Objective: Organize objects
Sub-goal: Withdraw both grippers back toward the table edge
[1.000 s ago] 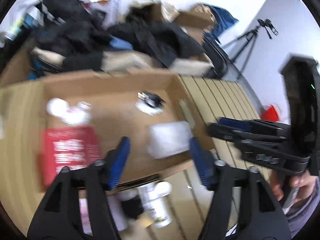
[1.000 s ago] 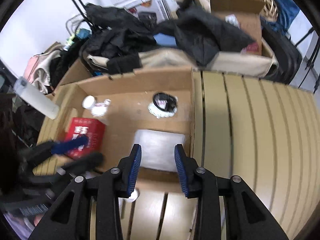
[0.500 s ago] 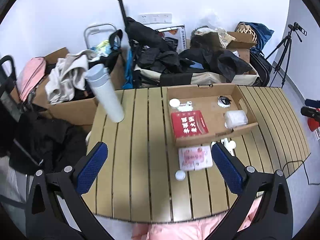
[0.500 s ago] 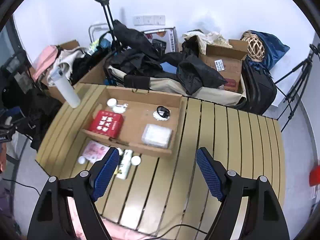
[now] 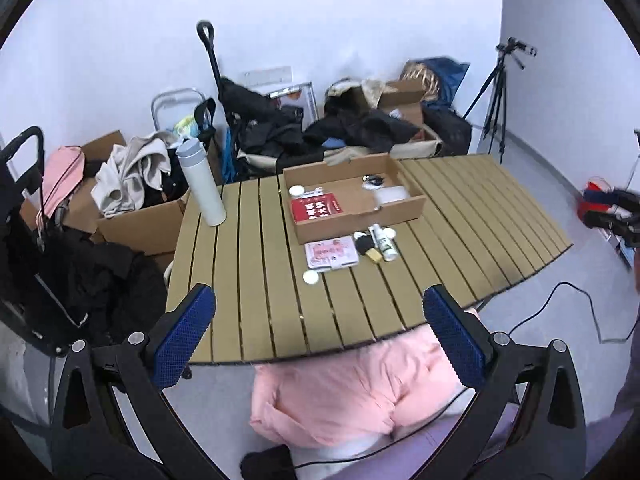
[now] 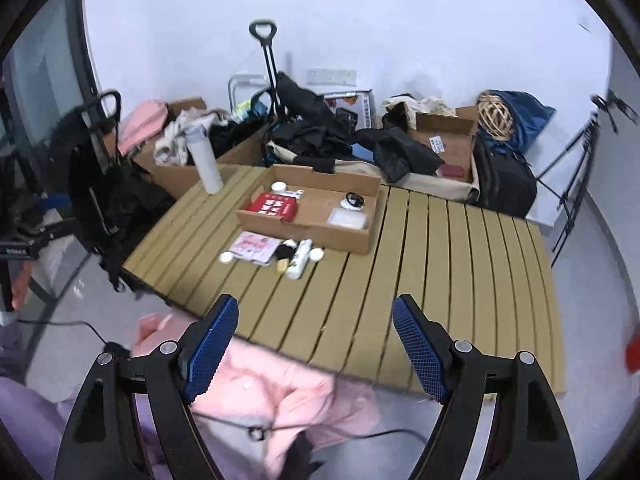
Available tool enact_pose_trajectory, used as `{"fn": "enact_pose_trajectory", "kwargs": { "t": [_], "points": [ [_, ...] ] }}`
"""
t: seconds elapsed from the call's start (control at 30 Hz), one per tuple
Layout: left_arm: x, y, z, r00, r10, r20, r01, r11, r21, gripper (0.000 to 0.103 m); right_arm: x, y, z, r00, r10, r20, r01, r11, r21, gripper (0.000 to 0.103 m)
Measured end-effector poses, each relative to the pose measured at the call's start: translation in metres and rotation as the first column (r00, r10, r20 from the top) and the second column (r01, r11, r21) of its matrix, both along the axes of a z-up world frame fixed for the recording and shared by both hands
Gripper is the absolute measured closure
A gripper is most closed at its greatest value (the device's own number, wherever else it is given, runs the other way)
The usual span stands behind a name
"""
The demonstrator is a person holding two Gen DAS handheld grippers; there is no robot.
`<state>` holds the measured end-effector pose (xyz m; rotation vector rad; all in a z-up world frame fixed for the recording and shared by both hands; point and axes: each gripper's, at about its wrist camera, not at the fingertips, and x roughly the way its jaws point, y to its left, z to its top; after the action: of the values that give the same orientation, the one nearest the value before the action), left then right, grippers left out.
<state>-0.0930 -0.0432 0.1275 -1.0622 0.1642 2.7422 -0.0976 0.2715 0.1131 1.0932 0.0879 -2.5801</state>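
Left gripper (image 5: 319,336): jaws spread wide, nothing between them, held off the near edge of the slatted table (image 5: 256,320). Right gripper (image 6: 314,346): jaws likewise spread and holding nothing, above the table's near edge. A pink garment (image 5: 352,388) lies below both, just in front of the table.

On the table, near side of the cardboard tray (image 5: 360,222): a small white lid (image 5: 310,277), a pink flat packet (image 5: 330,254), a black-and-tan item (image 5: 367,247) just beside the packet, a white bottle (image 5: 383,241) lying on its side, and a white round cap (image 5: 389,233) near the tray wall.

Inside the tray: red box (image 5: 317,208) at the left, clear plastic case (image 5: 392,194) at the right, a white jar (image 5: 296,191) and a black item on a white disc (image 5: 372,180) toward the far wall.

White thermos (image 5: 201,182) stands upright at the table's far left corner, well apart from the tray. Beyond the table: boxes heaped with dark clothing (image 5: 352,128), and a tripod (image 5: 496,96) at far right.
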Motion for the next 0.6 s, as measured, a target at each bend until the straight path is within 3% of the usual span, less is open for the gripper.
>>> {"fn": "enact_pose_trajectory", "kwargs": {
  "t": [0.1,0.23,0.3,0.4,0.43,0.53,0.6],
  "points": [
    [0.043,0.002,-0.022,0.997,0.045,-0.070,-0.046,0.999,-0.020,0.000,0.054,-0.004,-0.021,0.999,-0.010,-0.034,0.008,0.998,-0.064,0.020],
    [0.090,-0.002,-0.060,0.977,0.160,-0.139,-0.154,0.987,0.053,0.000,0.094,-0.023,-0.057,0.996,-0.066,-0.059,0.064,0.997,-0.037,0.020],
    [0.104,0.004,-0.078,0.982,0.123,-0.143,-0.116,0.992,0.055,0.000,0.106,-0.034,-0.078,0.992,-0.110,-0.062,0.108,0.993,-0.038,0.020],
    [0.100,0.012,-0.092,0.990,0.074,-0.119,-0.077,0.997,-0.021,0.000,0.102,-0.052,-0.105,0.998,-0.059,0.011,0.060,0.994,-0.092,0.020],
    [0.097,0.011,-0.093,0.989,0.086,-0.120,-0.090,0.996,-0.026,0.000,0.098,-0.060,-0.111,0.998,-0.049,0.024,0.051,0.997,-0.061,0.020],
    [0.091,0.003,-0.098,0.987,0.107,-0.123,-0.106,0.994,0.019,0.000,0.096,-0.078,-0.115,0.997,-0.069,-0.043,0.071,0.997,0.044,0.020],
    [0.084,-0.001,-0.108,0.988,0.107,-0.115,-0.103,0.994,0.038,0.000,0.097,-0.084,-0.116,0.992,-0.085,-0.096,0.090,0.995,0.042,0.020]
  ]
}}
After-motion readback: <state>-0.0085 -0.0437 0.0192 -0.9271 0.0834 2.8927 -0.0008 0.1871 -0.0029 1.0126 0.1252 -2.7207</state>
